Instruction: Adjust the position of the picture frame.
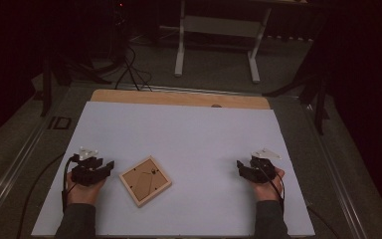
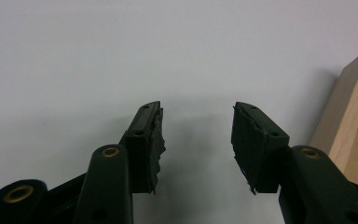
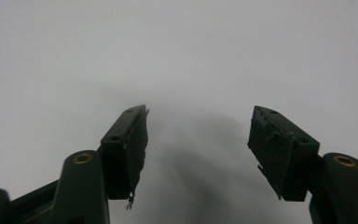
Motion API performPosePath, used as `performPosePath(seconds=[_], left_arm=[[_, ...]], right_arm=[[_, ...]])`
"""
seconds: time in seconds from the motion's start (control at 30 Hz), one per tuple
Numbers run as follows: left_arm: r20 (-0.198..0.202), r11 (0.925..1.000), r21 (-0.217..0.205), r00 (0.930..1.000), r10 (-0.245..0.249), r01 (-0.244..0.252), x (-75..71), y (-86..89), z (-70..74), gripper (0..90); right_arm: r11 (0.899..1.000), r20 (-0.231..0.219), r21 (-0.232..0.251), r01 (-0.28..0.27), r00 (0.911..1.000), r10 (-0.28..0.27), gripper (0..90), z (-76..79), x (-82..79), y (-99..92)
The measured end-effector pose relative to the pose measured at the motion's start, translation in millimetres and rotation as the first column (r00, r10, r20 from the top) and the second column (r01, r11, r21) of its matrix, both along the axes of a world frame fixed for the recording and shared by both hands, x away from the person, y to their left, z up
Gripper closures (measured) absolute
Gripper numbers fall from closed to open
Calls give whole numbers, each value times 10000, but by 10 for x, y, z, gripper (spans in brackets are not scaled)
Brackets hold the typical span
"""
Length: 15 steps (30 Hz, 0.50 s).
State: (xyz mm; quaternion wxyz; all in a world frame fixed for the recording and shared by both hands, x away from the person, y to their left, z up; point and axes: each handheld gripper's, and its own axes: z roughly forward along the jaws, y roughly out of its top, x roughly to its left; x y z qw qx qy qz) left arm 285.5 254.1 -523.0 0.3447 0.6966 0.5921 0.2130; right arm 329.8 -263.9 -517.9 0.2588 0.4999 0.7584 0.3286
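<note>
A small wooden picture frame (image 1: 145, 180) lies back side up on the white table sheet (image 1: 189, 134), turned at an angle. Just left of it rests my left gripper (image 1: 99, 167), held in a hand, jaws open with nothing between them. In the left gripper view the gripper (image 2: 196, 130) points at bare sheet, and the frame's pale wooden edge (image 2: 349, 126) stands at the right. My right gripper (image 1: 246, 168) sits near the table's right side, well away from the frame. It is open and empty over the sheet (image 3: 198, 135).
A strip of bare wooden tabletop (image 1: 179, 98) shows beyond the sheet's far edge. Behind it stands a white table base (image 1: 216, 45) on the dark floor, with cables (image 1: 129, 69) at the back left. Metal rails run along both sides of the table.
</note>
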Motion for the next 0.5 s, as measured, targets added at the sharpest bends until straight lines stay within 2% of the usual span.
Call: performPosePath(seconds=[0.2, 0.27, 0.37, 0.5], left_arm=[[190, 9995, 159, 9995, -262, 259, -2, -31, 31, 528], [106, 9991, 182, 9992, -380, 378, -5, -33, 31, 536], [106, 9987, 128, 9987, -499, 497, -19, -31, 38, 548], [377, 9968, -46, 9962, -791, 793, -75, -43, 70, 590]], right_arm=[[9995, 154, 211, -219, 9996, 216, 381, 32, -19, 11], [9994, 223, 149, -318, 9993, 315, 384, 43, -27, 29], [9991, 302, 96, -418, 9987, 415, 387, 58, -39, 62], [9983, 343, 59, -580, 9977, 577, 389, 57, -42, 78]])
